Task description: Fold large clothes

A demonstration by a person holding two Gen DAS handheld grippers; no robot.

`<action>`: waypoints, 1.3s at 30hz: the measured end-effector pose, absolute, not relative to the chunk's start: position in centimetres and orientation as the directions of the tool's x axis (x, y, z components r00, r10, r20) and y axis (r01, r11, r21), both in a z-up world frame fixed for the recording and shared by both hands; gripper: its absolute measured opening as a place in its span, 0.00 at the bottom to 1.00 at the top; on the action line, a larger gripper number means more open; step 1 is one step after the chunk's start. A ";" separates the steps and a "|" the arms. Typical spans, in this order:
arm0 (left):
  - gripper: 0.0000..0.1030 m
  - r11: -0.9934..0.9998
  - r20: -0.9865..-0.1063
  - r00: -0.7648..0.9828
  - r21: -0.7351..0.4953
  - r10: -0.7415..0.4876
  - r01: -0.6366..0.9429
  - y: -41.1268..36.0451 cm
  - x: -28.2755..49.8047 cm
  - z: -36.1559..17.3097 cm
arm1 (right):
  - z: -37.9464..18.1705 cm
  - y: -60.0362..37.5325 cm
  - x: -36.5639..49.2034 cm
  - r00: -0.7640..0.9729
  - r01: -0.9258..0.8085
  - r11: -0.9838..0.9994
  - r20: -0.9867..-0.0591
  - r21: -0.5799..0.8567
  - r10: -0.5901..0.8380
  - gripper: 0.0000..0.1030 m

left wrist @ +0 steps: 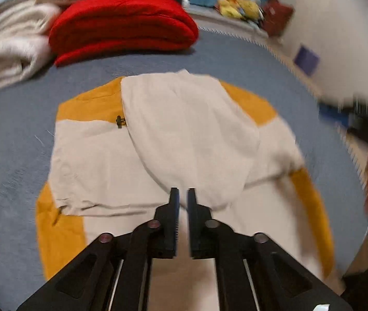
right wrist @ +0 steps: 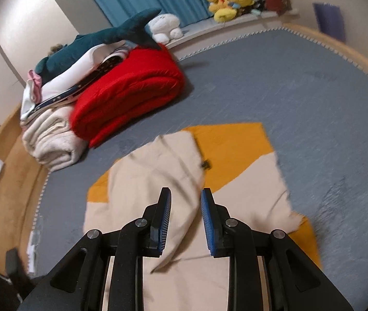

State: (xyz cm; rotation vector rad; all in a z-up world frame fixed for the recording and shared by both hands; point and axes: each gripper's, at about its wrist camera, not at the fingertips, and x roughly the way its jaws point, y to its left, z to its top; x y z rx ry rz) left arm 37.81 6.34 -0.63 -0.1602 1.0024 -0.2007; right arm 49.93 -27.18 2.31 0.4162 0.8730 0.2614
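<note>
Hoodie (left wrist: 184, 134) flat beneath left hand-held gripper (left wrist: 183, 197).

No text, label, brand, number or sign can be read in either view. The only mark is a small dark emblem (left wrist: 120, 121) on the cream and orange garment (left wrist: 101, 160), at about ten o'clock from the left wrist view's centre and at about three o'clock from centre in the right wrist view (right wrist: 206, 165); it is too small and blurred to make out any letters.
</note>
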 end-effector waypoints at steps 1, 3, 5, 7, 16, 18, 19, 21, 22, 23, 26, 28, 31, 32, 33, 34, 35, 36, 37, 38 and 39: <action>0.15 0.966 -0.819 0.520 -0.250 -0.245 0.062 6.9 38.5 -1.0 | 1.7 -26.7 50.0 0.601 -0.055 0.882 -0.689 0.468 0.404 0.28; 0.15 0.945 -0.814 0.512 -0.326 -0.273 -0.013 8.6 39.3 -2.5 | 0.1 -25.9 50.3 0.558 -0.054 0.872 -0.710 0.487 0.431 0.31; 0.23 0.900 -0.799 0.492 -0.431 -0.345 -0.070 9.6 40.0 -4.5 | -1.9 -24.9 50.8 0.503 -0.052 0.864 -0.734 0.501 0.456 0.33; 0.31 0.848 -0.788 0.448 -0.518 -0.423 -0.112 10.3 41.2 -6.8 | -4.2 -24.0 51.3 0.441 -0.042 0.853 -0.756 0.520 0.483 0.35; 0.37 0.645 -0.721 0.418 -0.688 -0.553 -0.332 11.9 41.2 -12.3 | -11.4 -21.9 52.3 0.310 0.049 0.807 -0.777 0.588 0.548 0.35; 0.37 0.612 -0.695 0.426 -0.716 -0.579 -0.336 11.7 41.2 -12.6 | -12.0 -21.5 52.5 0.302 0.045 0.794 -0.766 0.607 0.568 0.35; 0.37 0.606 -0.687 0.429 -0.724 -0.587 -0.330 11.4 41.2 -12.6 | -12.2 -21.3 52.6 0.300 0.039 0.785 -0.757 0.618 0.581 0.35; 0.35 0.601 -0.684 0.430 -0.727 -0.590 -0.331 11.2 41.1 -12.7 | -12.4 -20.8 52.7 0.302 0.022 0.775 -0.743 0.632 0.597 0.28; 0.34 0.590 -0.675 0.434 -0.735 -0.597 -0.334 11.2 41.1 -12.8 | -12.4 -20.6 52.7 0.308 0.016 0.775 -0.741 0.632 0.597 0.14; 0.26 0.572 -0.660 0.441 -0.749 -0.608 -0.333 11.2 41.1 -12.7 | -12.2 -20.7 52.6 0.322 0.017 0.775 -0.737 0.631 0.594 0.09; 0.04 0.553 -0.625 0.474 -0.777 -0.620 -0.301 11.3 40.8 -11.6 | -11.2 -21.2 52.2 0.359 0.006 0.737 -0.689 0.676 0.629 0.03; 0.03 0.559 -0.599 0.512 -0.790 -0.616 -0.252 11.2 40.9 -9.9 | -10.1 -21.6 51.7 0.399 -0.007 0.696 -0.636 0.718 0.661 0.03; 0.03 0.638 -0.637 0.534 -0.739 -0.556 -0.218 10.8 40.6 -7.6 | -9.6 -21.8 50.9 0.433 0.005 0.693 -0.626 0.721 0.648 0.02; 0.03 0.660 -0.661 0.519 -0.717 -0.542 -0.224 10.6 40.5 -7.6 | -10.0 -21.8 50.9 0.427 0.032 0.704 -0.646 0.710 0.633 0.02; 0.03 0.709 -0.719 0.473 -0.662 -0.509 -0.243 10.0 40.6 -7.9 | -11.0 -21.8 50.9 0.400 0.075 0.710 -0.674 0.700 0.621 0.02; 0.03 0.760 -0.777 0.419 -0.598 -0.470 -0.254 9.2 40.7 -8.7 | -12.3 -21.7 50.9 0.358 0.122 0.729 -0.715 0.674 0.601 0.02; 0.06 0.792 -0.812 0.382 -0.552 -0.441 -0.259 8.7 40.7 -9.4 | -13.2 -21.8 50.9 0.331 0.150 0.741 -0.739 0.655 0.586 0.02; 0.08 0.822 -0.850 0.341 -0.499 -0.402 -0.274 8.3 40.7 -10.5 | -14.2 -22.0 50.8 0.303 0.179 0.752 -0.763 0.634 0.571 0.02; 0.09 0.839 -0.875 0.309 -0.460 -0.373 -0.291 8.1 40.7 -11.3 | -15.2 -21.8 50.7 0.276 0.202 0.771 -0.791 0.604 0.547 0.04; 0.13 0.839 -0.881 0.303 -0.451 -0.363 -0.306 8.3 40.8 -11.7 | -15.5 -21.7 50.7 0.266 0.207 0.786 -0.807 0.583 0.528 0.04; 0.13 0.833 -0.880 0.313 -0.451 -0.356 -0.321 8.5 40.8 -11.5 | -15.5 -21.5 50.8 0.261 0.208 0.802 -0.822 0.561 0.507 0.10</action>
